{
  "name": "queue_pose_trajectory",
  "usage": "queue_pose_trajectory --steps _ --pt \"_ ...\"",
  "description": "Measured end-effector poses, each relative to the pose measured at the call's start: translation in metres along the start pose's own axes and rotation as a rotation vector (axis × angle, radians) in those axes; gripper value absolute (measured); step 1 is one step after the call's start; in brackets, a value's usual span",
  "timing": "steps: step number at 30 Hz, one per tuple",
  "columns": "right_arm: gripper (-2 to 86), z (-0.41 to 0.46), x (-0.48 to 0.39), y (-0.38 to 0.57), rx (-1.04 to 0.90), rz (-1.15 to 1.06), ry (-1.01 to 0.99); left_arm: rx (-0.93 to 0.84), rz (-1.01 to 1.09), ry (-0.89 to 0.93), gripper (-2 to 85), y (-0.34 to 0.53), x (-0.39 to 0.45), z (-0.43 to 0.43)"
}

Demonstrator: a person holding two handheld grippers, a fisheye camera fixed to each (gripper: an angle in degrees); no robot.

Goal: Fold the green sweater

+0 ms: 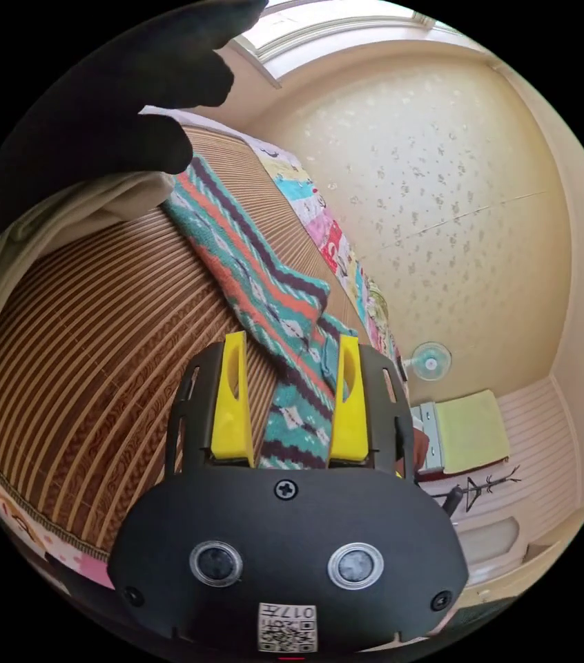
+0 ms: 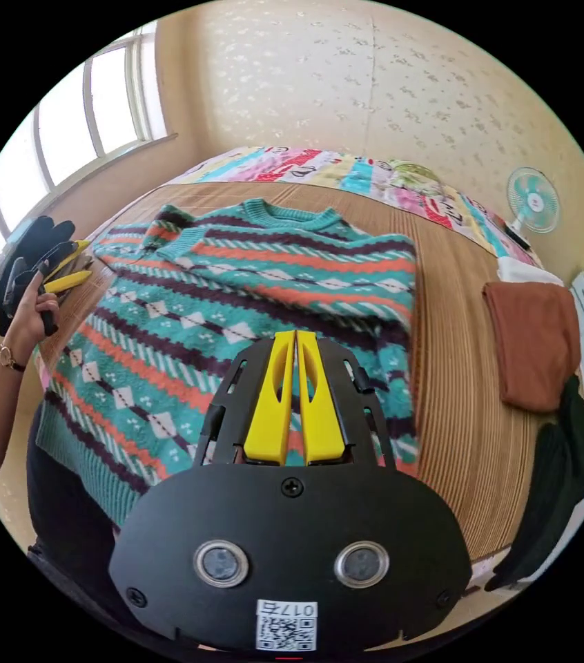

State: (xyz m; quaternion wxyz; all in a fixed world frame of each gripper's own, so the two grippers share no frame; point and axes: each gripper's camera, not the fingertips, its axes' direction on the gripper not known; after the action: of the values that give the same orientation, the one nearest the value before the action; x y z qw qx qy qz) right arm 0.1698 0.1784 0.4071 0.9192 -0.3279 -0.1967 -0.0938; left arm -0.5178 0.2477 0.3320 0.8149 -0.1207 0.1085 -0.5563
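Where it lies on the mat [image 2: 458,331], the green sweater [image 2: 250,304] is flat, striped.

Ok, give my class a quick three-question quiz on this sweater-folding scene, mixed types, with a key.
1. True or false: the right gripper has its jaws wide apart.
2. In the right gripper view, what lies on the mat beside the green sweater? A) folded brown cloth B) book C) shoe
3. Fill in: the left gripper has its jaws ____.
Key: 1 false; 2 A; 3 open.
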Motion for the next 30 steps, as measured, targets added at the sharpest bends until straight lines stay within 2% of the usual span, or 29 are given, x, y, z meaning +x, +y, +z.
queue_pose_trajectory --steps 2,4,8,13,15,16,18,20,21,22,23,25,27,28,30 --pt "0.4 0.028 0.02 0.015 -0.07 0.08 0.029 0.083 -0.054 -0.077 18.9 0.003 0.003 0.011" --pt "0.4 0.044 0.035 0.025 -0.099 0.154 -0.055 0.089 -0.101 -0.104 18.8 -0.001 0.003 0.023" --pt "0.4 0.053 0.04 0.035 -0.051 0.192 -0.082 0.089 -0.2 -0.091 16.5 -0.01 0.01 0.05" --pt "0.4 0.06 0.001 0.043 -0.001 0.013 0.049 0.115 -0.125 -0.18 10.3 -0.021 0.033 0.09" --pt "0.3 0.059 -0.016 0.052 0.061 -0.074 0.093 0.113 -0.147 -0.172 7.4 -0.021 0.043 0.097" --pt "0.3 0.058 -0.022 0.059 0.104 -0.097 0.127 0.153 -0.09 -0.154 6.4 -0.017 0.064 0.095" --pt "0.3 0.057 -0.025 0.065 0.158 -0.077 0.177 0.219 0.131 -0.167 5.2 -0.001 0.123 0.091" --pt "0.3 0.06 -0.015 0.066 0.167 -0.021 0.167 0.32 0.637 -0.325 5.0 0.059 0.233 0.099" --pt "0.4 0.061 -0.011 0.066 0.165 -0.009 0.154 0.356 0.808 -0.387 5.0 0.085 0.261 0.106" --pt "0.4 0.062 -0.005 0.067 0.165 0.015 0.127 0.402 1.157 -0.497 4.9 0.144 0.304 0.131" --pt "0.4 0.063 0.001 0.068 0.169 0.032 0.105 0.369 1.474 -0.564 4.9 0.203 0.327 0.161" --pt "0.4 0.064 0.005 0.07 0.179 0.044 0.09 0.272 1.793 -0.617 4.6 0.277 0.332 0.199" --pt "0.5 0.067 0.006 0.071 0.182 0.041 0.092 0.148 1.95 -0.664 4.3 0.327 0.322 0.229" --pt "0.4 0.069 0.006 0.071 0.178 0.036 0.097 0.057 1.978 -0.698 4.2 0.346 0.313 0.244" --pt "0.4 0.072 0.006 0.071 0.175 0.031 0.103 0.033 1.96 -0.74 4.2 0.359 0.299 0.256"
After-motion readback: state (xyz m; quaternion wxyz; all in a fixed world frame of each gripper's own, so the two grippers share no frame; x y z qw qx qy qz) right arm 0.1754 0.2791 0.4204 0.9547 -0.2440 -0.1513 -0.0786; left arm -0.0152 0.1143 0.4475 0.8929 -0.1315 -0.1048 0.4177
